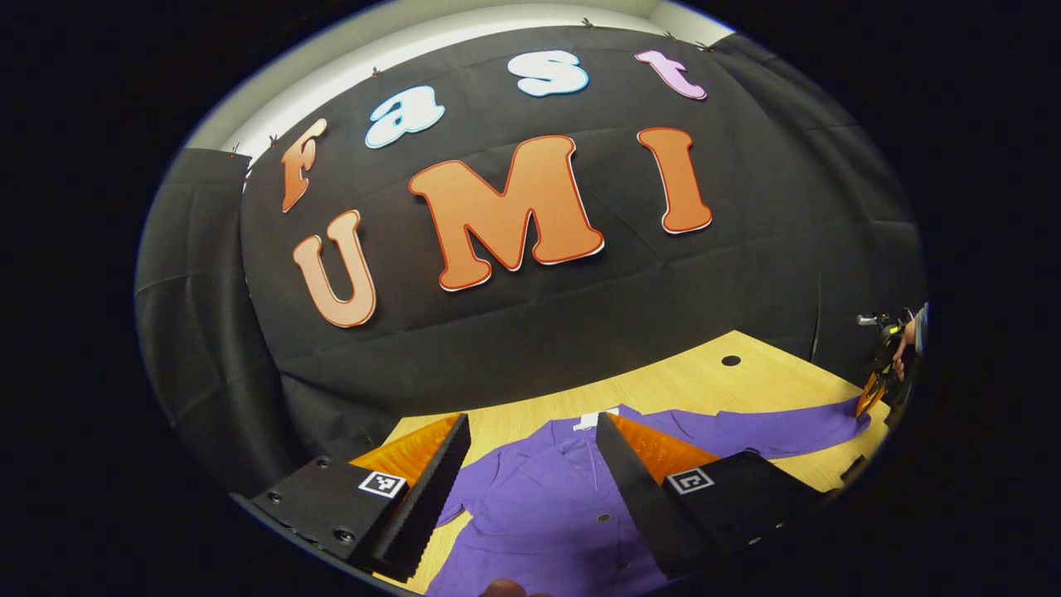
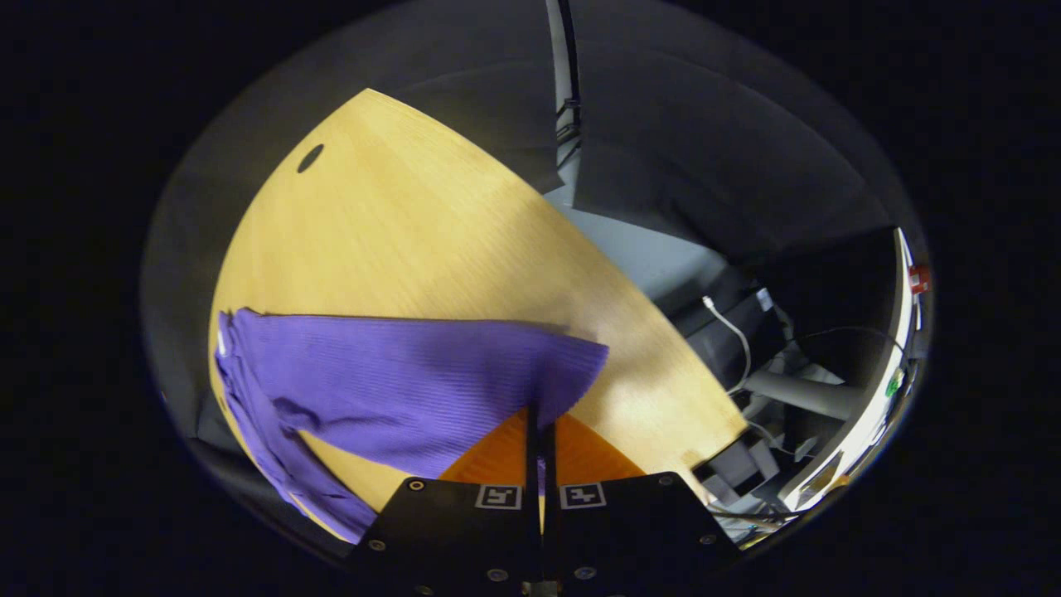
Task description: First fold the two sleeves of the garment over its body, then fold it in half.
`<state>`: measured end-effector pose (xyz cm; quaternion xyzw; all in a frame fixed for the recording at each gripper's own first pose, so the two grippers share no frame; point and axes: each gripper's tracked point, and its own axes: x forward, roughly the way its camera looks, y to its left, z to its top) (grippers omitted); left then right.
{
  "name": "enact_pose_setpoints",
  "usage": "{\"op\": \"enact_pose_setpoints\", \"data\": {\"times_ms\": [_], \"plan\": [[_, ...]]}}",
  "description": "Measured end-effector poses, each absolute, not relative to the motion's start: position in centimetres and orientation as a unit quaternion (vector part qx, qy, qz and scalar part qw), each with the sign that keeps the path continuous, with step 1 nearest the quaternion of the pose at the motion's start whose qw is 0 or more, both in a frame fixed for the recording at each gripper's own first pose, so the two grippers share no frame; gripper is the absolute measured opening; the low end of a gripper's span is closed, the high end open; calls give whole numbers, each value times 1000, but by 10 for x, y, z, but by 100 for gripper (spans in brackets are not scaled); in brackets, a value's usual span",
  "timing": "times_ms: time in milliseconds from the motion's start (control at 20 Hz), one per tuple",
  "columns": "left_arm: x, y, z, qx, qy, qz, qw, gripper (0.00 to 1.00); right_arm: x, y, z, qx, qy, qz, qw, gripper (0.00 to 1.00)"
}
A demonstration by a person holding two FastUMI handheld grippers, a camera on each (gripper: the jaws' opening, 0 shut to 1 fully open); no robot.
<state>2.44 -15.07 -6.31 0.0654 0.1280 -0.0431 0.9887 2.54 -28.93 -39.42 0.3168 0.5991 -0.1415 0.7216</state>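
A purple buttoned garment (image 1: 539, 506) lies flat on the wooden table (image 1: 713, 377), collar toward the far wall. My left gripper (image 1: 530, 431) hovers open above its chest, fingers wide apart with nothing between them. One sleeve (image 1: 771, 427) stretches out to the right, where the right gripper (image 1: 870, 396) and a hand hold its cuff. In the right gripper view the sleeve (image 2: 398, 373) is lifted off the table (image 2: 398, 224), and my right gripper (image 2: 540, 414) is shut on its cuff edge.
A round cable hole (image 2: 310, 157) sits near the table's far corner. Past the table's right edge (image 2: 663, 332) are cables and equipment (image 2: 771, 365) on the floor. Black cloth walls (image 1: 580, 332) close in the back of the table.
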Motion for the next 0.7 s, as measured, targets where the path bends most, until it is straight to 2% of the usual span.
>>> {"op": "enact_pose_setpoints", "data": {"times_ms": [400,500,700], "plan": [[21,-119,-64,54,115,-42,991,98,51,-255,-302,298,528,-106,788,2],[20,-107,-65,48,110,-45,992,100,56,-239,-278,292,512,-97,802,2],[27,-71,-66,48,96,-47,993,98,66,-202,-230,279,484,-81,826,1]]}}
